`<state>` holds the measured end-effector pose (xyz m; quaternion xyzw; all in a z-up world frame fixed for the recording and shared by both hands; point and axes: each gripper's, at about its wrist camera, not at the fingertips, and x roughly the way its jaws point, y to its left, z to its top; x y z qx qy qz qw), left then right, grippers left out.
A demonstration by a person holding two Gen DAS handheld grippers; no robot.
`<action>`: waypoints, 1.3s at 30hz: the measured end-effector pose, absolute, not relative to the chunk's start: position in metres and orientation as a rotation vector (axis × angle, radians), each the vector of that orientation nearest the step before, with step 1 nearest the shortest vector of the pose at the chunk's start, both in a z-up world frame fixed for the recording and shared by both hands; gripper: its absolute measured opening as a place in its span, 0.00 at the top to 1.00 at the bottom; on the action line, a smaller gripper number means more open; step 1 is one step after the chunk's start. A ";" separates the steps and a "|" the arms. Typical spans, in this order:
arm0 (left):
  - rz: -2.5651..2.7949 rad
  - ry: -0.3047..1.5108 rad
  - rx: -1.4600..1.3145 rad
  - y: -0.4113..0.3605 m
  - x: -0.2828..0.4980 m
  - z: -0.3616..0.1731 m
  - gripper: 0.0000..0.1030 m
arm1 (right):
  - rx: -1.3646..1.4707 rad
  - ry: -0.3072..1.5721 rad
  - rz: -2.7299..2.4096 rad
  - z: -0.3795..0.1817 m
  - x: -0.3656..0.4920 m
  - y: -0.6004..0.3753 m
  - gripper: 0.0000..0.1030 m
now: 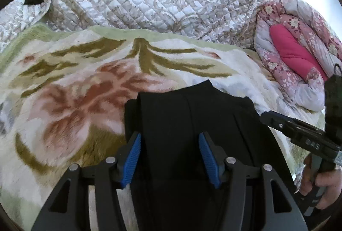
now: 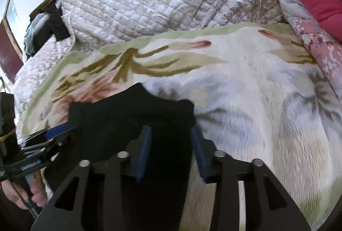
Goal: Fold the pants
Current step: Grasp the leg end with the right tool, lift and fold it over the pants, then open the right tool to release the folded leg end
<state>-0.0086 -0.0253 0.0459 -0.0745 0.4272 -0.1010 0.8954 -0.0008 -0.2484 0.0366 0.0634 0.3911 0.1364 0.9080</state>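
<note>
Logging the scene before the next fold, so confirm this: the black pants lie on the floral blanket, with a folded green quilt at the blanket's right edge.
One detail is wrong: the folded quilt is pink, not green, as the left wrist view shows. The black pants do lie on the floral blanket, and the quilt sits at its right edge.

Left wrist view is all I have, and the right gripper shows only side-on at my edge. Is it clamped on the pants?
Observer: No. In the right wrist view the right gripper has its pads apart, not pressing the pants.
Operator: Where is it placed on them?
Observer: At their right edge: one pad is over black cloth, the other over the blanket.
Operator: And my left gripper from that side?
Observer: The left gripper has its fingertips at the pants' left edge. I cannot tell whether they touch.
</note>
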 end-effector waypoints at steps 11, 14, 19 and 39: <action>-0.183 0.864 -0.086 -0.034 -0.073 0.051 0.43 | -0.048 0.795 0.374 0.026 -0.077 -0.209 0.60; -0.190 0.875 -0.089 -0.031 -0.078 0.045 0.43 | -0.076 0.808 0.366 0.016 -0.079 -0.207 0.60; -0.188 0.872 -0.127 -0.023 -0.082 0.040 0.38 | -0.058 0.809 0.368 0.018 -0.076 -0.210 0.60; -0.205 0.852 -0.153 -0.025 -0.035 0.057 0.38 | 0.188 0.791 0.217 0.020 -0.063 -0.261 0.60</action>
